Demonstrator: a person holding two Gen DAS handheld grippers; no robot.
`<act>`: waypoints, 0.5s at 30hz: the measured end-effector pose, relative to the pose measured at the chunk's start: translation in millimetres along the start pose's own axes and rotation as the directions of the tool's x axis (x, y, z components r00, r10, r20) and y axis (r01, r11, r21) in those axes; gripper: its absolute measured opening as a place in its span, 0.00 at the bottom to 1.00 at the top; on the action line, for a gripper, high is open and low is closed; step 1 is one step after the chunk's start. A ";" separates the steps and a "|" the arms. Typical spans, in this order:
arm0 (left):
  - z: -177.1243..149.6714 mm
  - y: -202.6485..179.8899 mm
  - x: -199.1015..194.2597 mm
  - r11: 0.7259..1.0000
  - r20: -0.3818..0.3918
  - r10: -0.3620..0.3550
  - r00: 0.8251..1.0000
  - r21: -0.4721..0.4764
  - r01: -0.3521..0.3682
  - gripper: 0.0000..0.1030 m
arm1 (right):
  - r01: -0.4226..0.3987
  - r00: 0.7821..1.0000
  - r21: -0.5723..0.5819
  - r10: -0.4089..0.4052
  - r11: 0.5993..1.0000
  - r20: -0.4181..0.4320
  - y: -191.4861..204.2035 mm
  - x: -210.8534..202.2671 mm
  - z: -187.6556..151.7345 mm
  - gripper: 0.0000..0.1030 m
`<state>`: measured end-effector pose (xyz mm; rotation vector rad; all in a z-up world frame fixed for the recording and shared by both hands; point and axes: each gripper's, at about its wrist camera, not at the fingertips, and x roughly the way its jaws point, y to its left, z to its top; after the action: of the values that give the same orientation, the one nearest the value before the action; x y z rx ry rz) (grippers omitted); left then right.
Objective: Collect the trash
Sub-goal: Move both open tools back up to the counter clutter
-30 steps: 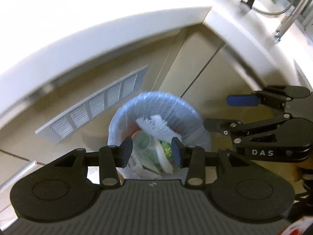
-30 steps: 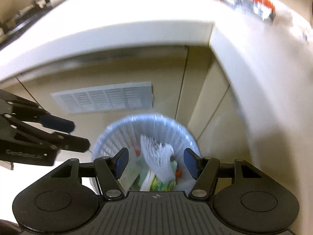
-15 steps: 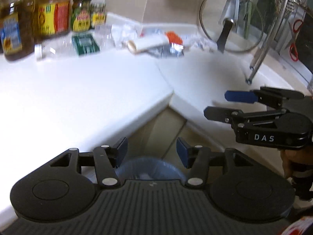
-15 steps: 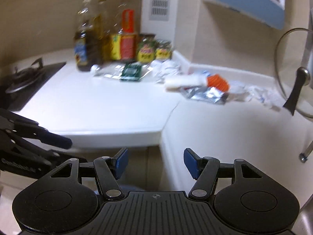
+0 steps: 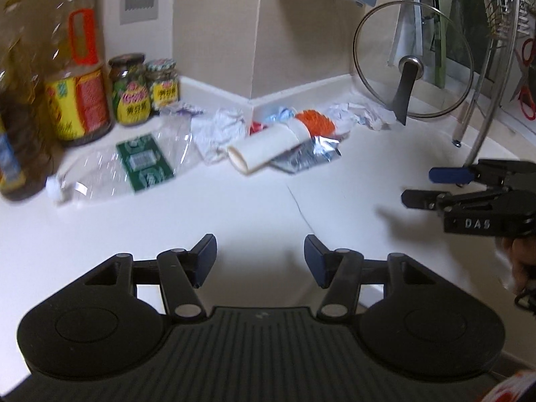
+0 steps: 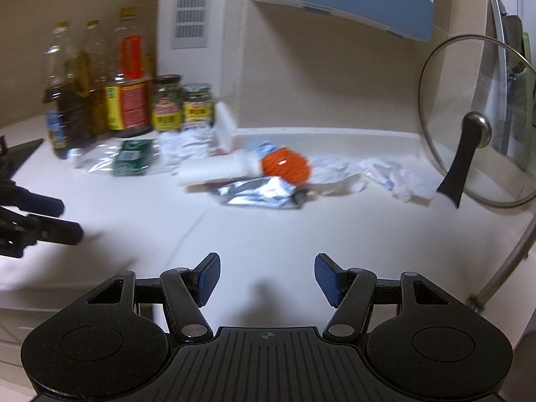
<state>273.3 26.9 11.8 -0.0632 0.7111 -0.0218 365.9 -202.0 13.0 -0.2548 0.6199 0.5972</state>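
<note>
Now both grippers, left [image 5: 259, 254] and right [image 6: 267, 276], hang empty over the worktop [image 5: 254, 207], jaws apart; left's just widened. Trash sits at the back corner. Take the tube [image 5: 263, 149] across its width, then the foil [image 5: 306, 154]; avoid the jars [image 5: 147, 88].

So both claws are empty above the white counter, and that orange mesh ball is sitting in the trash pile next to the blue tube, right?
Almost. Both the left claw and right claw are empty above the white counter, but the tube beside the orange mesh ball is white, not blue, as the right wrist view shows.
</note>
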 end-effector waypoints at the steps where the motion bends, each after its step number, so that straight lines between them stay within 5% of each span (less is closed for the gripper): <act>1: 6.1 -1.0 6.3 1.000 0.001 0.005 1.000 0.015 -0.005 0.52 | 0.005 1.000 0.000 -0.005 1.000 -0.002 -7.4 5.3 4.1 0.61; 10: 64.1 -21.8 73.0 0.984 -0.002 0.028 1.000 0.175 -0.027 0.52 | 0.004 0.999 0.012 -0.003 1.000 -0.033 -67.2 50.6 32.2 0.61; 15: 86.6 -33.0 115.7 0.944 -0.047 0.024 0.999 0.331 -0.007 0.50 | -0.017 0.998 0.004 0.017 1.000 -0.054 -91.2 73.6 40.7 0.61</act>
<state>417.5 -6.5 4.0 0.2664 0.7507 -0.1279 487.4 -226.3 4.6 -0.2637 0.6762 0.6070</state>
